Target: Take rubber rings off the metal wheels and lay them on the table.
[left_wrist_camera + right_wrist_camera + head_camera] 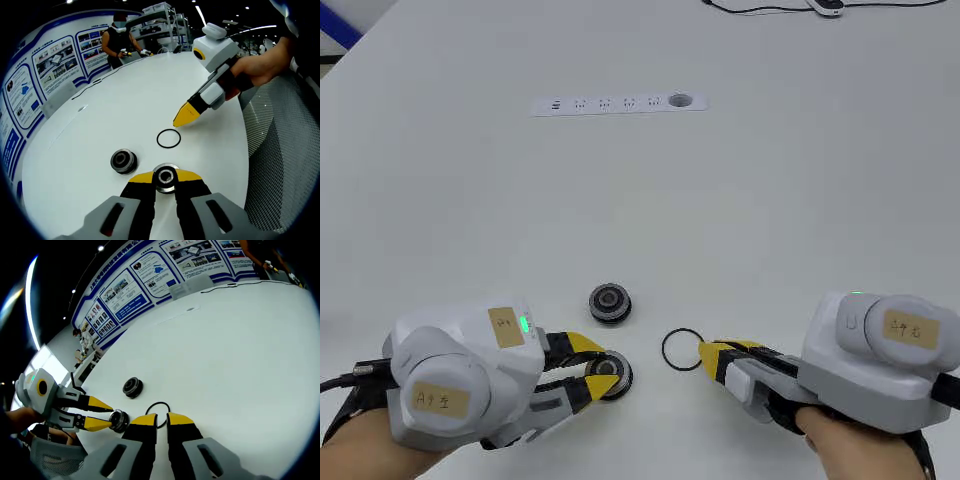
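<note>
My left gripper (603, 367) is shut on a metal wheel (616, 378), whose bare hub (165, 177) sits between the yellow jaw tips (165, 176). A second wheel (610, 302) with its black rubber ring still on rests on the table just beyond; it appears too in the left gripper view (123, 161) and the right gripper view (133, 386). A loose black rubber ring (682, 349) lies flat on the table (168, 138). My right gripper (712, 353) is shut and empty, its tips just right of that ring (158, 405).
A white power strip (620, 103) lies far back on the white table (770, 220). A cable (770, 10) runs along the far edge. A person (120, 35) stands at the table's far end, with poster walls behind.
</note>
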Available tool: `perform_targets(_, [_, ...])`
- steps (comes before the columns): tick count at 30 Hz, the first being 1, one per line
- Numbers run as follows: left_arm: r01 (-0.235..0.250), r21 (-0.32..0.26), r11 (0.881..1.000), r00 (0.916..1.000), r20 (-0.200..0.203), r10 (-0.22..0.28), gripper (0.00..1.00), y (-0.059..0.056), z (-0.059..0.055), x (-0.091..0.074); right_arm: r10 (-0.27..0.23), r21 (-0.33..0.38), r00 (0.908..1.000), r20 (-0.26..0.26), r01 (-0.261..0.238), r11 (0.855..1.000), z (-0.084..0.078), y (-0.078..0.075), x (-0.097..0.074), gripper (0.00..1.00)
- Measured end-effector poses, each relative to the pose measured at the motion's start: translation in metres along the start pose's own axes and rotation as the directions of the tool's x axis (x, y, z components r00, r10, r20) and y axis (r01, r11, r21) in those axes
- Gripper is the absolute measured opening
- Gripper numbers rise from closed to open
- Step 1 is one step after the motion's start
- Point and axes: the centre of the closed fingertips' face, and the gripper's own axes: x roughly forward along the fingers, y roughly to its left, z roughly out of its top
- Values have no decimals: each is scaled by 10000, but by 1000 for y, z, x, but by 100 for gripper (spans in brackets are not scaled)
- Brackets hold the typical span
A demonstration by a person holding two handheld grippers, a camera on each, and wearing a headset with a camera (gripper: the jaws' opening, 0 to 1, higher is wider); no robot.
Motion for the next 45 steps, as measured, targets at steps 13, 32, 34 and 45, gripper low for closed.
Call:
perform_targets(13, [64,-51,10000,10000,-44,-64,14,-2,-4,1,285,-15,9996,15,-285,9996,0,7,0,9])
perform_targets(32, [268,-212,9994,9996,95,-266,13,-2,-4,1,3084,864,9495,-578,-3030,9491,-18,82,18,40])
perform_targets(34, [272,-220,9994,9996,105,-270,13,-2,-4,1,3163,1086,9464,-653,-3084,9451,-20,86,20,42])
perform_targets(45, [322,-140,9994,9994,92,-320,13,-2,-3,1,3186,1748,9447,-777,-3018,9372,-20,93,25,49])
